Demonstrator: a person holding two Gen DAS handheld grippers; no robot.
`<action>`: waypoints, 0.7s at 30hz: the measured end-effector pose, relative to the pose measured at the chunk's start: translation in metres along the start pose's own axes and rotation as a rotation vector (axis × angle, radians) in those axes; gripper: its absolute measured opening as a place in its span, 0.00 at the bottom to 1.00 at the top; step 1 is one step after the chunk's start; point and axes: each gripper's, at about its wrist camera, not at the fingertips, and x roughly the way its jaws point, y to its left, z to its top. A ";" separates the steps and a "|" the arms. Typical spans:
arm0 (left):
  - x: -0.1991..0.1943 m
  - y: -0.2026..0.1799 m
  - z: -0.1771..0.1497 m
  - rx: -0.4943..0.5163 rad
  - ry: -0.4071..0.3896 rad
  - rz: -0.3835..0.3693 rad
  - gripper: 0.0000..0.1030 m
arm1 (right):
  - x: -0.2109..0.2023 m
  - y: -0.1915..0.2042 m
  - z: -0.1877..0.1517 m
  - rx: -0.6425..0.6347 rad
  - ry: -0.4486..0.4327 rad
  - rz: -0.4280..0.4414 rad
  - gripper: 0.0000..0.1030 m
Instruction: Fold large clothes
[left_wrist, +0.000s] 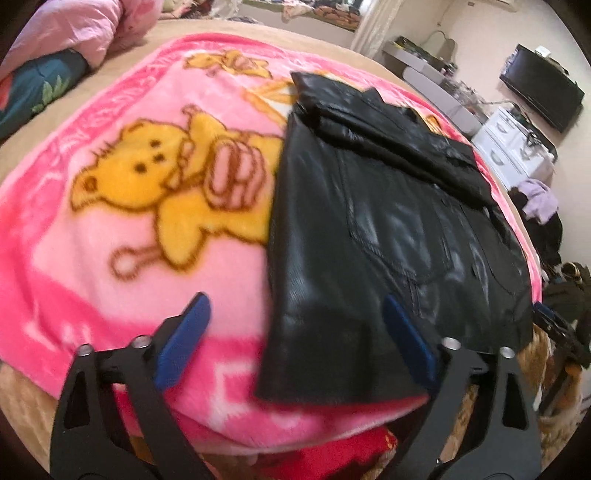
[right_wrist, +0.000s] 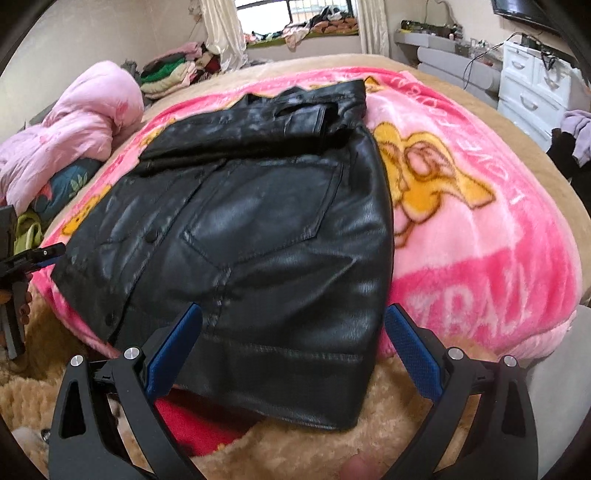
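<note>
— Where's the jacket lying?

— The black leather jacket (left_wrist: 388, 206) is spread flat on the pink bear blanket (left_wrist: 122, 229), which covers the bed. From my left gripper (left_wrist: 295, 328) the jacket fills the area from twelve round to three o'clock, and its near hem corner reaches down between my two blue pads (left_wrist: 184, 332). The yellow bear print (left_wrist: 162, 181) sits at about ten o'clock, beside the jacket's edge.

— And your grippers?

— Both released. The left one's jaws stand wide apart with the hem corner in the gap, but the pads press on nothing. My right gripper (right_wrist: 293, 332) is the same: jaws spread, the jacket's lower hem (right_wrist: 280, 369) between them and untouched by the pads as far as I can see.

— What does the right side show of the jacket?

— It runs from six up to twelve o'clock, chest pocket (right_wrist: 262, 218) in the middle, snap buttons along the front, and the top part folded over at twelve. The hem hangs past the blanket's edge onto a tan fuzzy cover (right_wrist: 369, 424). A pink quilt (right_wrist: 74, 122) is bundled at ten o'clock, well apart from it, and my left gripper shows at nine o'clock, near the jacket's far corner.
</note>
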 end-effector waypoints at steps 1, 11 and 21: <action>0.003 -0.003 -0.005 0.008 0.019 -0.023 0.69 | 0.001 0.000 -0.001 -0.006 0.009 -0.003 0.95; 0.016 -0.016 -0.014 0.065 0.045 -0.016 0.64 | 0.023 -0.009 -0.010 -0.020 0.117 0.036 0.94; 0.020 -0.010 -0.015 0.019 0.055 -0.048 0.57 | 0.003 -0.023 -0.015 0.026 0.027 0.111 0.23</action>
